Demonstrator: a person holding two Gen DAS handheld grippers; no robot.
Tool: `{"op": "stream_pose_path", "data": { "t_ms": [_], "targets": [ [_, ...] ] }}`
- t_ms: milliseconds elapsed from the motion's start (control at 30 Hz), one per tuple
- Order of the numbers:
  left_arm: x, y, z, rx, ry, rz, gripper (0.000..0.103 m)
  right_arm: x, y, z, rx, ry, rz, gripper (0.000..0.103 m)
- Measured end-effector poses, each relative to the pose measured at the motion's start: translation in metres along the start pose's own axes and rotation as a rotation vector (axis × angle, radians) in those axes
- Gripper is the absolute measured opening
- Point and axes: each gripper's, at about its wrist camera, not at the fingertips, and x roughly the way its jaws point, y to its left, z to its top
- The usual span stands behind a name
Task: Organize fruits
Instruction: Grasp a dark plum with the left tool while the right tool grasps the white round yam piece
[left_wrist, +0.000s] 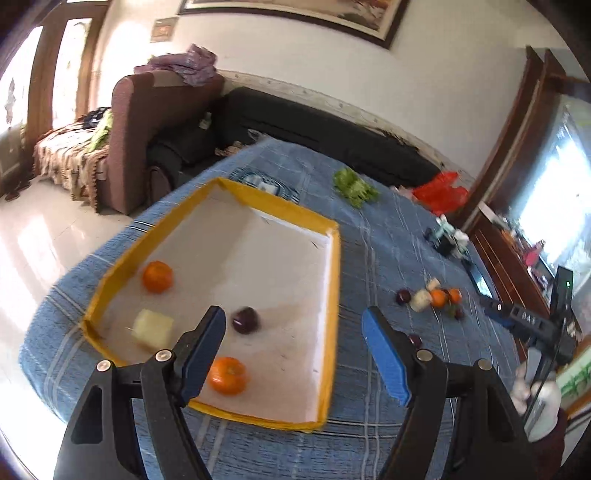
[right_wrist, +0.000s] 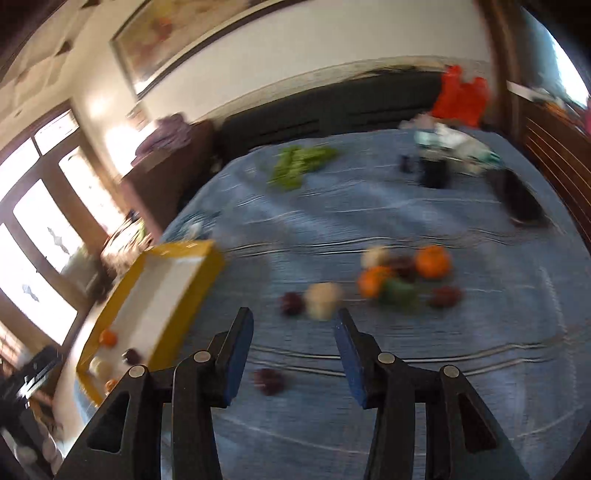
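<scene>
A yellow-rimmed white tray (left_wrist: 295, 216) lies on the blue cloth. It holds two oranges (left_wrist: 157, 276) (left_wrist: 228, 374), a pale yellow chunk (left_wrist: 153, 328) and a dark purple fruit (left_wrist: 245, 320). My left gripper (left_wrist: 295, 332) hangs open over the tray's near right part, gripping nothing. More fruit lies loose on the cloth: oranges (right_wrist: 432, 260), pale pieces (right_wrist: 323, 299), purple fruits (right_wrist: 269, 380) and a green one (right_wrist: 399, 290). My right gripper (right_wrist: 293, 321) is open and empty, just short of the nearest pale piece. The right wrist view is blurred.
Green leafy stuff (left_wrist: 354, 186), a red bag (left_wrist: 439, 192) and small dark objects (left_wrist: 447, 240) sit at the far side of the cloth. A dark sofa (left_wrist: 325, 129) lies behind. A white-gloved hand (left_wrist: 535, 391) shows at the right edge.
</scene>
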Motion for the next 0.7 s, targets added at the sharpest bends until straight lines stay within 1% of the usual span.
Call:
{"op": "stream_pose_path", "data": {
  "t_ms": [67,133,200,233,367,467,500,600,700],
  "targets": [
    [0.009,-0.015,-0.004,0.026,0.025,-0.028,0.076,-0.002,-0.031,0.003,0.045,0.006,-0.030,0.050],
    [0.016,-0.028,-0.008,0.059,0.046,-0.049,0.076,0.002,-0.046,0.003,0.064,0.020,-0.041,0.049],
    [0.020,-0.039,-0.012,0.084,0.057,-0.059,0.076,0.011,-0.053,0.002,0.084,0.040,-0.022,0.049],
    [0.023,-0.045,-0.013,0.096,0.062,-0.061,0.076,0.019,-0.054,0.002,0.093,0.059,0.001,0.049],
    [0.033,-0.060,-0.016,0.124,0.083,-0.078,0.076,0.052,-0.037,0.002,0.077,0.111,0.067,0.049],
    [0.043,-0.068,-0.019,0.139,0.104,-0.091,0.076,0.079,-0.017,0.004,0.041,0.138,0.091,0.050],
    [0.046,-0.071,-0.021,0.145,0.114,-0.095,0.076,0.088,-0.011,0.005,0.023,0.142,0.077,0.050],
    [0.058,-0.082,-0.026,0.187,0.147,-0.100,0.076,0.110,0.004,0.007,-0.039,0.142,-0.002,0.050],
    [0.072,-0.098,-0.031,0.236,0.172,-0.115,0.076,0.124,0.006,0.006,-0.059,0.144,-0.015,0.049]
  ]
}}
